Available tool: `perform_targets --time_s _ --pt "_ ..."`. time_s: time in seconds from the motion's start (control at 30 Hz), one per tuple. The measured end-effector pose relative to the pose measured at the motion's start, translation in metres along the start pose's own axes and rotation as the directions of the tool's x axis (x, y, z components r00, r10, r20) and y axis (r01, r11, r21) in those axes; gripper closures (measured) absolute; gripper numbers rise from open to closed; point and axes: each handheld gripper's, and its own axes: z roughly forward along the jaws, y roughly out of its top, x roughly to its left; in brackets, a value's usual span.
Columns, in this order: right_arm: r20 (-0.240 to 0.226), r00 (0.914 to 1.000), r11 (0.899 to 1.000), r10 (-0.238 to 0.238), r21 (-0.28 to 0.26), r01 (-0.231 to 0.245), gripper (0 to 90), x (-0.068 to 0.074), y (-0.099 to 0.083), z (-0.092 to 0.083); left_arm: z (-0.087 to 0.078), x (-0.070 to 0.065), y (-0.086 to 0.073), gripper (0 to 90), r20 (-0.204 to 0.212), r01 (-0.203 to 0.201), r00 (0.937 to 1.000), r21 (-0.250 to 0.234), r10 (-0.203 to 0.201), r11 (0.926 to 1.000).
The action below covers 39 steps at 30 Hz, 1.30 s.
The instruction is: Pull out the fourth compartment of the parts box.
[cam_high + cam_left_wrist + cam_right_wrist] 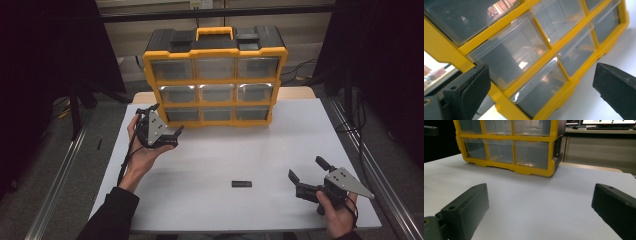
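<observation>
Item: yellow-and-black plastic cabinet of clear drawers, upper centre, all drawers seen closed; small black bar left unlifted at lower centre; left gripper and right gripper held spread, empty; nothing judged begun.

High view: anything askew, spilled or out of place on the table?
Nothing spilled or damaged. The yellow organizer stands upright, all drawers shut. The one stray thing is a small black object lying alone on the white table, apart from both open grippers.
</observation>
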Motion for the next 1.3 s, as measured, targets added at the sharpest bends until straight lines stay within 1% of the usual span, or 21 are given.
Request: perform_targets --time_s 0.03,0.13,0.17,0.23,0.3,0.37,0.4,0.47,0.5,0.63,0.67,0.7,0.73,0.83,0.87,0.93,1.1,1.17,1.2,1.23,1.3 --pt "-0.001 1.0000 1.000 -0.001 0.000 0.001 0.7 0.000 0.000 0.000 0.003 -0.001 0.000 3.7 -0.018 -0.045 0.9988 0.016 0.045 0.9989" --pt "-0.003 1.0000 1.000 -0.001 0.000 0.001 0.7 0.000 0.000 0.000 0.005 -0.002 0.000 3.9 -0.016 -0.064 0.9978 0.023 0.064 0.9977" --pt "-0.001 1.0000 1.000 0.000 0.000 0.000 0.7 0.000 0.000 0.000 0.007 -0.003 0.000 4.3 -0.030 -0.106 0.9938 0.031 0.107 0.9938" --pt "-0.002 1.0000 1.000 0.000 0.000 0.000 0.7 0.000 0.000 0.000 0.009 -0.003 0.002 4.7 -0.038 -0.151 0.9876 0.034 0.153 0.9879" --pt "-0.003 1.0000 1.000 -0.001 -0.001 0.001 0.7 0.000 0.000 0.000 0.010 -0.002 0.003 5.1 -0.042 -0.166 0.9850 0.031 0.167 0.9856" --pt "-0.004 1.0000 1.000 0.000 -0.001 0.000 0.7 0.000 0.000 0.000 0.012 0.001 0.006 5.2 -0.050 -0.217 0.9746 0.028 0.218 0.9757" --pt "-0.004 1.0000 1.000 0.000 -0.001 0.000 0.7 0.000 0.000 0.000 0.012 0.001 0.006 5.5 -0.050 -0.217 0.9746 0.028 0.218 0.9757" --pt "-0.006 1.0000 1.000 0.000 -0.003 0.000 0.7 0.000 0.000 0.000 0.014 0.004 0.007 5.4 -0.076 -0.261 0.9617 0.045 0.263 0.9644" --pt "-0.007 1.0000 1.000 0.000 -0.003 0.000 0.7 0.000 0.000 0.000 0.015 0.006 0.007 5.5 -0.082 -0.271 0.9583 0.042 0.274 0.9617" --pt "-0.007 1.0000 1.000 -0.002 -0.003 0.002 0.7 0.001 0.000 0.000 0.018 0.008 0.006 5.5 -0.103 -0.296 0.9483 0.054 0.300 0.9536" --pt "-0.007 1.0000 1.000 -0.002 -0.003 0.002 0.7 0.001 0.000 0.000 0.018 0.008 0.006 5.5 -0.103 -0.296 0.9483 0.054 0.300 0.9536" --pt "-0.008 1.0000 1.000 -0.004 -0.002 0.004 0.7 0.000 0.000 0.000 0.020 0.009 0.006 5.5 -0.112 -0.330 0.9358 0.055 0.334 0.9424" --pt "-0.009 0.9999 1.000 -0.005 -0.001 0.005 0.7 0.000 0.000 0.000 0.021 0.009 0.006 5.5 -0.111 -0.332 0.9354 0.052 0.336 0.9420" --pt "-0.016 0.9999 1.000 -0.003 0.003 0.003 0.7 0.001 0.000 0.001 0.021 0.011 0.009 5.7 -0.131 -0.394 0.9058 0.088 0.403 0.9149" --pt "-0.016 0.9999 1.000 -0.003 0.003 0.003 0.7 0.001 0.000 0.001 0.021 0.011 0.009 6.0 -0.131 -0.394 0.9058 0.088 0.403 0.9149" --pt "-0.015 0.9999 1.000 -0.007 0.002 0.007 0.7 0.001 0.000 0.000 0.024 0.011 0.010 6.3 -0.141 -0.431 0.8864 0.096 0.441 0.8972" --pt "-0.013 0.9999 1.000 -0.008 0.001 0.008 0.7 0.001 0.000 0.000 0.028 0.011 0.011 7.6 -0.148 -0.446 0.8770 0.103 0.457 0.8891" --pt "-0.011 0.9999 1.000 -0.010 0.001 0.010 0.7 0.001 0.000 0.000 0.031 0.011 0.011 8.3 -0.158 -0.468 0.8609 0.124 0.484 0.8747" --pt "-0.011 0.9999 1.000 -0.010 0.001 0.010 0.7 0.001 0.000 0.000 0.031 0.011 0.011 9.5 -0.158 -0.468 0.8609 0.124 0.484 0.8747" --pt "-0.013 0.9999 1.000 -0.009 -0.002 0.009 0.7 0.001 0.000 0.000 0.033 0.012 0.012 11.2 -0.171 -0.482 0.8469 0.153 0.504 0.8627" --pt "-0.011 0.9999 1.000 -0.008 -0.004 0.008 0.7 0.001 0.000 0.000 0.034 0.013 0.012 12.6 -0.173 -0.475 0.8497 0.160 0.498 0.8654"
